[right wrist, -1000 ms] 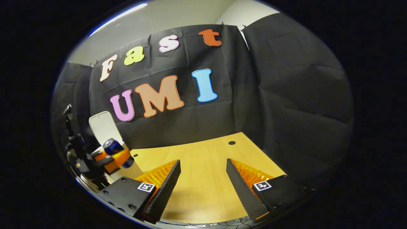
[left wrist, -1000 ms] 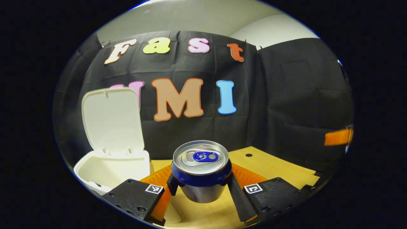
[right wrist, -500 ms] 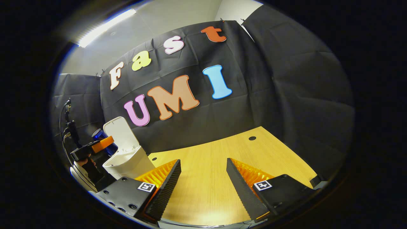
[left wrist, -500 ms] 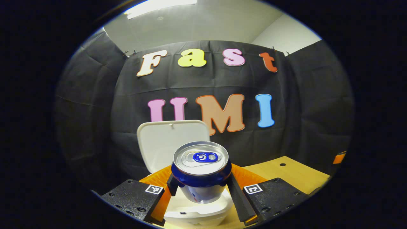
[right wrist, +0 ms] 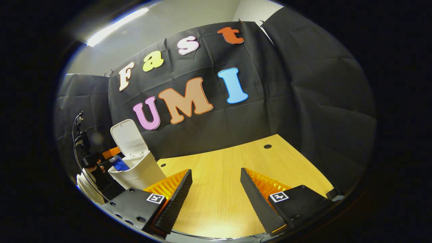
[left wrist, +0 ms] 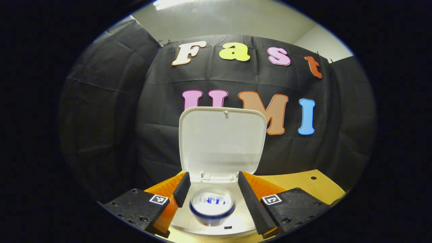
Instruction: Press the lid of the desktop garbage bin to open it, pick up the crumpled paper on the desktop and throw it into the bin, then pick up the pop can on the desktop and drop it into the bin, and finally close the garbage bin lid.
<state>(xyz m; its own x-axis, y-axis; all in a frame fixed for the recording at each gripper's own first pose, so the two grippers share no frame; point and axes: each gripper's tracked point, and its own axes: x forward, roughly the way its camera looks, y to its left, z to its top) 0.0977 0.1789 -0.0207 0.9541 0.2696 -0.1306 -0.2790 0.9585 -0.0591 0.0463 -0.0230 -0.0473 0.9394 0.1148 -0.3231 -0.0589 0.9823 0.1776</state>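
Late stage, by judgement: bin open at lower centre of the left gripper view, lid upright, pop can blurred in the mouth between the parted fingers of the left hand-held gripper and apparently free of them; paper not discernible, presumed inside; lid closing left. Smooth white plastic bin with rounded-square lid; metal cylinder, blue band; pale wood-grain tabletop. Right hand-held gripper wide open, empty, ridged fingers over tabletop.
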